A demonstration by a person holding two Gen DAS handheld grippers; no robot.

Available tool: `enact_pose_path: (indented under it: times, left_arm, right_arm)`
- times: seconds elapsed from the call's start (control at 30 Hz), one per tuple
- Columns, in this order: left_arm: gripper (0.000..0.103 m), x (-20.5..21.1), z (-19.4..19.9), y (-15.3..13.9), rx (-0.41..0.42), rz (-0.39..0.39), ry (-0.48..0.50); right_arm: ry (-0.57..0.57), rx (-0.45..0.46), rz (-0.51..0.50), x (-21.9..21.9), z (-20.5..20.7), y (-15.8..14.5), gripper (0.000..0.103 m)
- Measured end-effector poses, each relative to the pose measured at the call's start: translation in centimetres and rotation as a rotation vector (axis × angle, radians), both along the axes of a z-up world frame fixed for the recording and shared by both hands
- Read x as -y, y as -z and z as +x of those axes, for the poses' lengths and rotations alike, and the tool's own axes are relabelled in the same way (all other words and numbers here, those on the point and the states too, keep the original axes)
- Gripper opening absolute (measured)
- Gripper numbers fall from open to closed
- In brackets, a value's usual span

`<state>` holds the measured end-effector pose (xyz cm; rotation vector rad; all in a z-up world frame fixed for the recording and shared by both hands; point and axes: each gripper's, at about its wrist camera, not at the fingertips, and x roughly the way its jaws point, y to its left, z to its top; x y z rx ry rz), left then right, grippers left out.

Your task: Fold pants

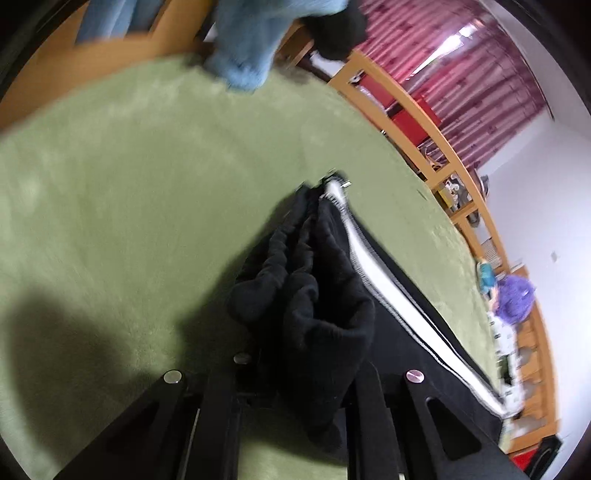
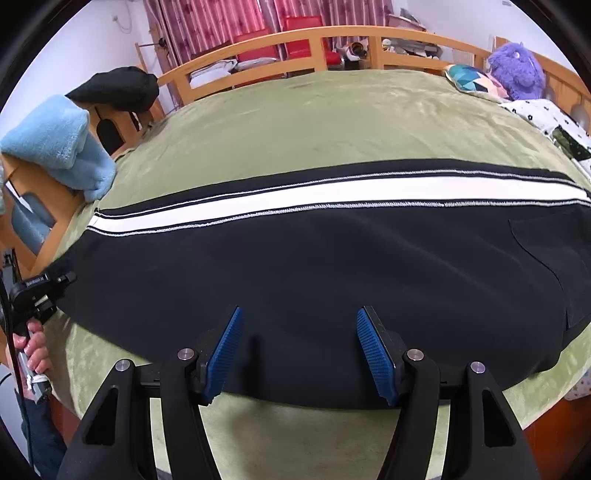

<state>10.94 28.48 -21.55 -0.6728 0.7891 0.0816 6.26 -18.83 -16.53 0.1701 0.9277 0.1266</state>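
Pants (image 2: 314, 280) lie flat across the green blanket (image 2: 295, 122). Left gripper (image 1: 295, 369) pinches the bunched cuff end; right gripper (image 2: 299, 350) gapes over the near edge. Soft, limp cloth (likely light); grip hems.

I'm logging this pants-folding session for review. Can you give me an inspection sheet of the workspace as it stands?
Surface: green blanket over a bed.
Job's things: black pants with a white side stripe, laid flat; one end bunched up.
Clutter: blue towel, purple plush toy, patterned pillow.
Grippers: left gripper shut on the bunched end; right gripper open over the near edge.
Cables: black cable by the left hand.
Surroundings: wooden bed rail, red curtains.
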Motion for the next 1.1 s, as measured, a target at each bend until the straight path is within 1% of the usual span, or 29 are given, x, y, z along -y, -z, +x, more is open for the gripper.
enact_pose_path:
  times: [0.07, 0.13, 0.23, 0.3, 0.37, 0.43, 0.5, 0.53, 0.6, 0.63, 0.67, 0.73, 0.77, 0.8, 0.83, 0.87, 0.9, 0.93, 0.97, 1.0, 1.03, 1.1]
  left_arm:
    - [0.012, 1.5, -0.1, -2.6, 0.026, 0.08, 0.013]
    - [0.012, 3.9, -0.5, -5.6, 0.077, 0.174, 0.047]
    - [0.012, 8.0, -0.6, -9.8, 0.141, 0.301, 0.131]
    - [0.012, 11.3, -0.5, -12.4, 0.184, 0.355, 0.185]
    - [0.012, 15.6, -0.4, -14.9, 0.228, 0.407, 0.243]
    - [0.012, 21.3, -0.4, -17.2, 0.271, 0.466, 0.317]
    - [0.012, 26.3, -0.7, -18.2, 0.29, 0.493, 0.383]
    - [0.012, 29.7, -0.7, -18.5, 0.305, 0.496, 0.435]
    - [0.012, 34.9, -0.9, -18.3, 0.316, 0.492, 0.515]
    - [0.012, 38.3, -0.9, -17.7, 0.306, 0.48, 0.569]
    - [0.013, 40.6, -0.8, -16.9, 0.291, 0.458, 0.61]
    - [0.019, 44.5, -0.2, -14.2, 0.222, 0.375, 0.705]
    - [0.026, 45.7, 0.3, -12.4, 0.167, 0.317, 0.759]
    - [0.031, 46.8, 0.7, -10.7, 0.103, 0.263, 0.808]
    - [0.032, 47.4, 1.1, -9.1, 0.04, 0.217, 0.835]
    - [0.032, 47.4, 1.3, -8.0, -0.002, 0.195, 0.842]
    - [0.032, 47.2, 1.1, -7.2, -0.027, 0.186, 0.845]
    - [0.032, 46.5, 0.9, -6.7, -0.03, 0.165, 0.85]
    - [0.04, 45.6, 0.6, -6.6, -0.024, 0.152, 0.847]
    - [0.051, 44.4, 0.3, -6.7, -0.017, 0.147, 0.832]
    - [0.056, 42.6, -0.1, -7.0, 0.002, 0.151, 0.793]
    - [0.058, 39.4, -1.0, -7.8, 0.045, 0.193, 0.708]
  right_arm:
    - [0.006, 0.017, -0.014, 1.0, -0.4, -0.2, 0.064]
    - [0.025, 0.045, -0.022, 2.1, -1.0, -0.6, 0.064]
    - [0.046, 0.076, -0.025, 4.3, -1.9, -1.0, 0.064]
    - [0.053, 0.082, -0.017, 6.1, -2.7, -0.9, 0.064]
    - [0.069, 0.087, -0.02, 8.0, -3.5, -0.8, 0.064]
    - [0.09, 0.09, -0.039, 10.2, -4.3, -0.7, 0.064]
    - [0.123, 0.108, -0.039, 12.9, -5.3, -0.7, 0.064]
    - [0.146, 0.112, -0.025, 14.3, -5.7, -0.6, 0.064]
    - [0.193, 0.103, 0.034, 17.4, -6.5, -0.3, 0.064]
    - [0.208, 0.099, 0.049, 18.4, -6.8, -0.1, 0.064]
    - [0.229, 0.095, 0.064, 19.6, -7.1, 0.1, 0.064]
    - [0.264, 0.088, 0.073, 21.8, -7.5, 0.5, 0.064]
    - [0.282, 0.082, 0.076, 22.7, -7.7, 0.8, 0.064]
    - [0.299, 0.075, 0.088, 23.6, -8.0, 1.1, 0.064]
    - [0.305, 0.069, 0.105, 24.1, -8.1, 1.3, 0.064]
    - [0.306, 0.063, 0.123, 24.6, -8.2, 1.6, 0.064]
    - [0.3, 0.061, 0.14, 24.9, -8.3, 1.9, 0.064]
    - [0.296, 0.062, 0.143, 25.1, -8.4, 1.9, 0.064]
    - [0.289, 0.064, 0.142, 25.1, -8.3, 2.1, 0.064]
    - [0.277, 0.066, 0.137, 24.8, -7.9, 2.2, 0.064]
    - [0.264, 0.068, 0.14, 24.7, -7.5, 2.3, 0.064]
    - [0.229, 0.084, 0.165, 24.0, -7.0, 2.4, 0.064]
